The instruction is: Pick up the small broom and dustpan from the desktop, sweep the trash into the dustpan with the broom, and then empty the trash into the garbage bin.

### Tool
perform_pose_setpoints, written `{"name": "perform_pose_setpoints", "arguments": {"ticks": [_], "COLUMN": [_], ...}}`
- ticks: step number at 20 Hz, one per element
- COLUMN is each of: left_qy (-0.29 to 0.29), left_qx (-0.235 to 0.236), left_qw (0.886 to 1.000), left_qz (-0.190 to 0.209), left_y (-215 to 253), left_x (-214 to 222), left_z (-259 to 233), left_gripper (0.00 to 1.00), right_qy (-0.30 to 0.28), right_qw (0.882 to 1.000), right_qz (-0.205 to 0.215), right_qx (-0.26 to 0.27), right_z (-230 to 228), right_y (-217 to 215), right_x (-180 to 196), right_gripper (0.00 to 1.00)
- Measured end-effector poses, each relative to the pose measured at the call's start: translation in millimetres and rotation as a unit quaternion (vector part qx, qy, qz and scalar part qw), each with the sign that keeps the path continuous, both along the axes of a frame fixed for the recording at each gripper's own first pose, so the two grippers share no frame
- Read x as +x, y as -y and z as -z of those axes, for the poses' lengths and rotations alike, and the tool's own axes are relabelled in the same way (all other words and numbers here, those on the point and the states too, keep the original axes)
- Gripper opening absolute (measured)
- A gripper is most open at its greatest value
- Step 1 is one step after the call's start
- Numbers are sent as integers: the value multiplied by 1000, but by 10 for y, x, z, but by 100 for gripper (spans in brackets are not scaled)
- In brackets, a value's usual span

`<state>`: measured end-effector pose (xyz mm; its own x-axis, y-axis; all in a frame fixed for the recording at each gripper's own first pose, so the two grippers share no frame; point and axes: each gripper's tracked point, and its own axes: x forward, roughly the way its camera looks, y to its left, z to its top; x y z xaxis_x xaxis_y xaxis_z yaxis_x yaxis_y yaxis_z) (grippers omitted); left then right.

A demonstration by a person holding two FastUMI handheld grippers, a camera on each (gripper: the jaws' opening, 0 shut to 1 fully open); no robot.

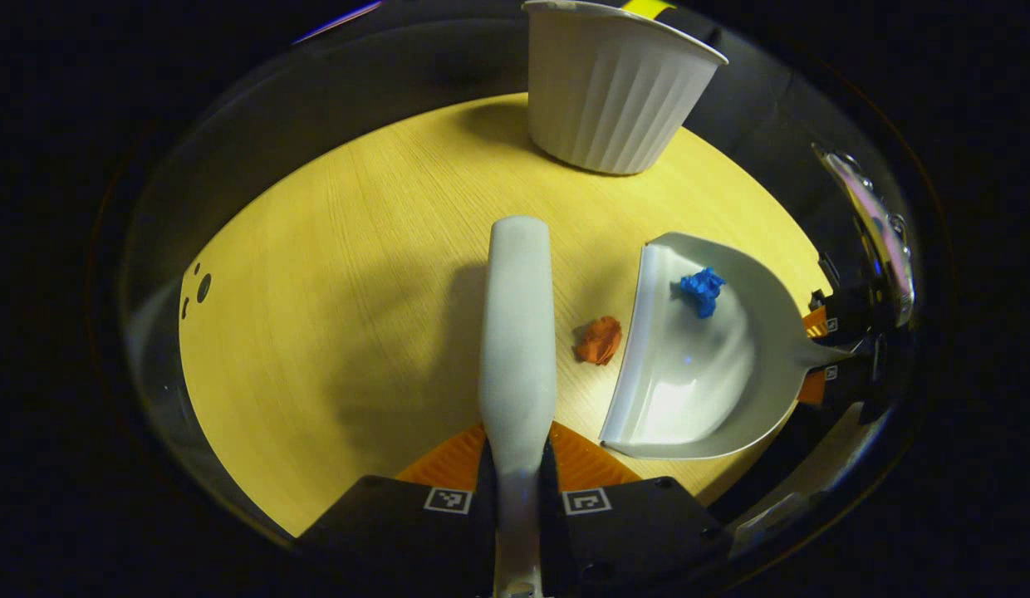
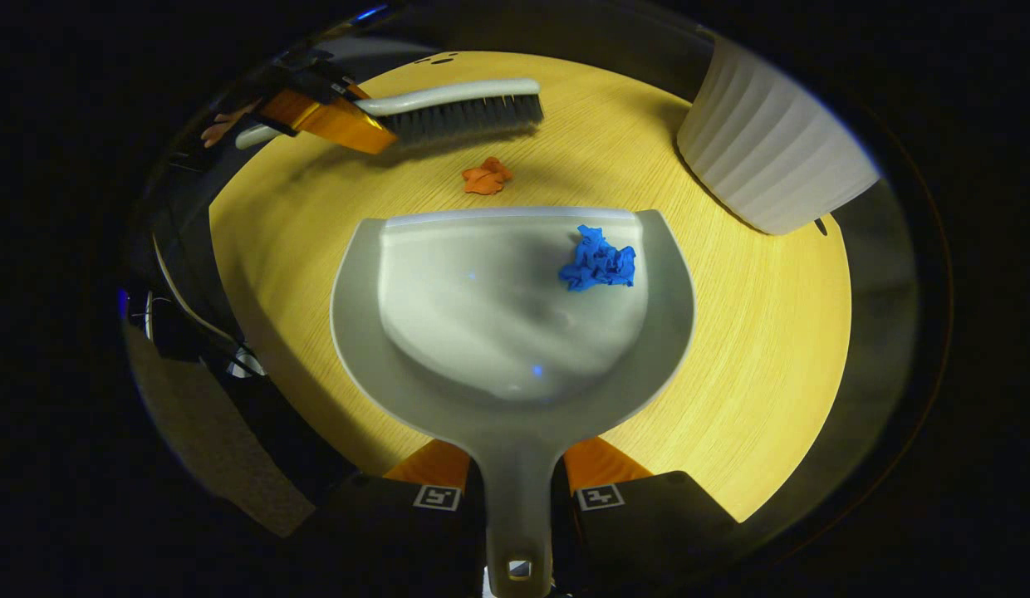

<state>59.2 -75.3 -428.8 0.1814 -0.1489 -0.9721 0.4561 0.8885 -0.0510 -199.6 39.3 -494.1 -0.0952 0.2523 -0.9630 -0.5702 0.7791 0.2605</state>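
Broom (image 1: pixel 515 332) pinched in left hand-held gripper (image 1: pixel 515 486); dustpan (image 2: pixel 515 332) handle pinched in right hand-held gripper (image 2: pixel 515 490); orange scrap (image 2: pixel 485 176) between them.

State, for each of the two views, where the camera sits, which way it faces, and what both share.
Left gripper view: rides on the left tongs, looking down along the broom they grip, at the wooden desktop; the right tongs show farther off.
Right gripper view: rides on the right tongs, looking over the dustpan towards the broom's bristles; the left tongs show farther off.
Shared: orange trash, blue trash in the dustpan, white ribbed garbage bin.
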Motion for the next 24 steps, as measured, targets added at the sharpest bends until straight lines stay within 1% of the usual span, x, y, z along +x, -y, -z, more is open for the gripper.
{"name": "perform_pose_setpoints", "arguments": {"ticks": [3,4,5,7,8,11,12,13,14,15,16,17,20,22,23,24], "left_qy": [-9,-9,-11,-18,-24,-55,-63,-71,-76,-76,-73,-66,-37,-18,-11,-8], "left_qx": [3,1,-1,-7,-13,-39,-46,-54,-62,-64,-59,-54,-50,-44,-39,-36], "left_qw": [1000,1000,999,999,998,995,994,993,992,992,993,994,998,999,999,999], "left_qz": [21,30,37,51,57,76,80,82,83,81,77,69,26,-6,-20,-35], "left_y": [42,84,129,217,282,469,525,570,609,614,594,557,348,124,10,-75], "left_x": [-76,-95,-128,-196,-243,-412,-462,-514,-542,-547,-538,-510,-386,-306,-286,-279], "left_z": [71,70,72,62,45,-48,-73,-103,-145,-163,-167,-167,-259,-356,-423,-455], "left_gripper": [25,25,25,25,27,25,25,25,25,25,25,25,24,24,25,25], "right_qy": [-2,-2,-2,-2,-2,-1,-1,-1,0,2,5,11,16,24,28,33], "right_qw": [1000,1000,1000,1000,1000,1000,1000,1000,1000,1000,1000,1000,1000,999,999,998], "right_qz": [0,0,0,-1,-1,0,1,2,2,3,6,10,20,35,44,55], "right_qx": [0,0,-1,-1,-1,0,0,1,1,2,4,7,-4,-12,-15,-18], "right_z": [-7,-7,-7,-5,-5,-1,0,3,5,1,-4,-6,-66,-119,-155,-216], "right_y": [3,2,3,7,8,4,6,2,0,2,-7,-6,13,57,52,78], "right_x": [-6,-7,-4,-6,-8,-4,-8,-7,-4,1,11,18,52,73,70,82], "right_gripper": [36,39,35,36,35,36,39,39,36,39,36,36,36,36,39,39]}}
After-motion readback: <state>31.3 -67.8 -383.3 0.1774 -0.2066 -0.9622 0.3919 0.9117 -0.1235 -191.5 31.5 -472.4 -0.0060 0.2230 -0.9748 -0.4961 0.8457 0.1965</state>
